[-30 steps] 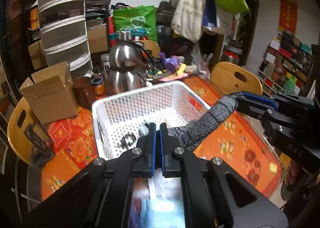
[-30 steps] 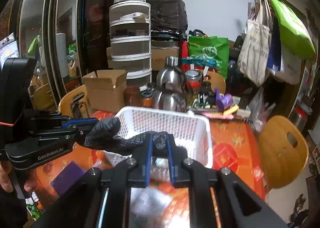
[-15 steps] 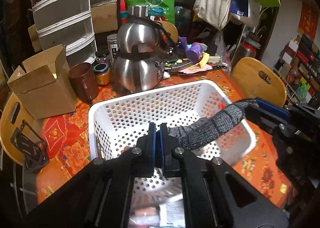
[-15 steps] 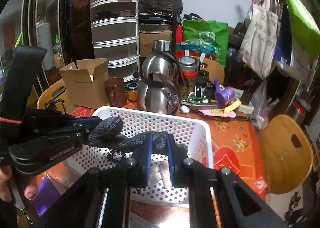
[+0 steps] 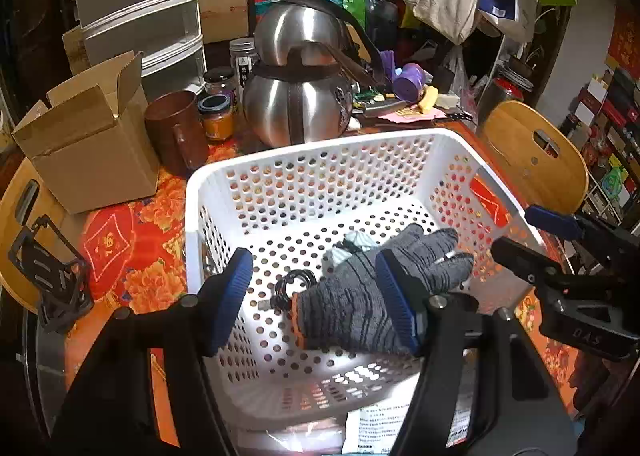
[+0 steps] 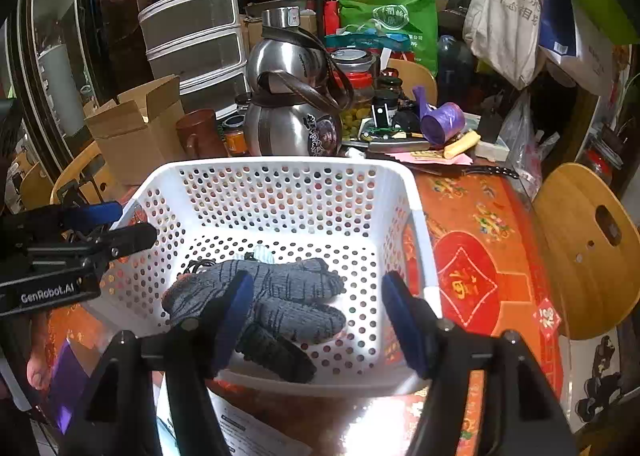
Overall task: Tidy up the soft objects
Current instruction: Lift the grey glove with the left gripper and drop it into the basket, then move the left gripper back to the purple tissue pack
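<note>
On the orange tablecloth (image 6: 476,224) sits a white basket (image 5: 304,152); the grey glove (image 5: 360,296) lies inside it. Left gripper (image 5: 316,296) and right gripper (image 6: 316,320) both gape, released. Withdrawing carelessly, a pad might snag the knit and drag it out.

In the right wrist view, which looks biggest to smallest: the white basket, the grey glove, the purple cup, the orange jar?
1. White perforated plastic basket
2. Grey knitted glove, though nearness to the camera enlarges it
3. Purple plastic cup
4. Small orange-filled glass jar
</note>
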Tool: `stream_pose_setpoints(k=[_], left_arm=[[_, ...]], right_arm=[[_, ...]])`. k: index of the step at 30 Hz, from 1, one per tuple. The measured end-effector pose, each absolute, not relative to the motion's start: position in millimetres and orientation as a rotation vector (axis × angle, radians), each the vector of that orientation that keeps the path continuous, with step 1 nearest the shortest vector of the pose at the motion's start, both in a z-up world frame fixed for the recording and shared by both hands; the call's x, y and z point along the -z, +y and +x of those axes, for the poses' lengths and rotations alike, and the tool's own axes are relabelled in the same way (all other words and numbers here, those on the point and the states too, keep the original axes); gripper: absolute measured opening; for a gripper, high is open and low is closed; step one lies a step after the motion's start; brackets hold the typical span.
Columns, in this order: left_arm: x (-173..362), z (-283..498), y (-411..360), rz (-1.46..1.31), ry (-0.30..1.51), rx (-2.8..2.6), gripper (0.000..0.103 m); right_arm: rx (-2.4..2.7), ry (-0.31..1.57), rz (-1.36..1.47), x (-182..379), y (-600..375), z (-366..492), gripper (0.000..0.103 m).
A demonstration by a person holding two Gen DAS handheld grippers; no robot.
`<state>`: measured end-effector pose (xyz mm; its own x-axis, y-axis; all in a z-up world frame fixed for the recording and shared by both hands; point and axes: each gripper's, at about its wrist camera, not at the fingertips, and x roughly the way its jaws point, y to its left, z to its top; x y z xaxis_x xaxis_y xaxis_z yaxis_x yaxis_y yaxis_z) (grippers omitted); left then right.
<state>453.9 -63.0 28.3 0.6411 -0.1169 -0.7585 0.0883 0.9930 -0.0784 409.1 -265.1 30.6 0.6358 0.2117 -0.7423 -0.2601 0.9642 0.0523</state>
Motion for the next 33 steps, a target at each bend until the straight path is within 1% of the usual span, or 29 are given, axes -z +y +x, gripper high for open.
stream_pose_setpoints(k=[5, 9, 15, 17, 20, 26, 33], left_arm=[[-31.8, 435.0, -66.5, -0.015, 0.867, 0.126, 0.062], [-43.4, 407.2, -64.0, 0.017, 0.854, 0.146, 0.062], [-62.8, 326.5, -33.4, 0.072, 0.802, 0.132, 0.063], [-65.0, 296.2, -16.9, 0.074, 0.779, 0.123, 0.067], [-62.5, 253.6, 14.4, 0.058, 0.763, 0.105, 0.068], [-37.8, 180.7, 67.3, -0.001, 0.728, 0.083, 0.069], [27.1, 120.6, 87.1, -0.057, 0.715, 0.176, 0.069]], right_arm=[[-0.26, 0.831, -0.032, -29.9, -267.8, 397.7, 0.069], [-0.213, 0.809, -0.028, -34.2, -271.8, 372.2, 0.069], [-0.2, 0.735, -0.011, -48.7, -269.4, 310.9, 0.07], [-0.225, 0.706, 0.008, -50.2, -264.5, 288.1, 0.073], [-0.254, 0.703, 0.016, -44.6, -249.4, 256.5, 0.074], [-0.366, 0.721, 0.0, -16.6, -204.4, 192.1, 0.074], [-0.493, 0.713, -0.054, 12.4, -149.9, 138.1, 0.074]])
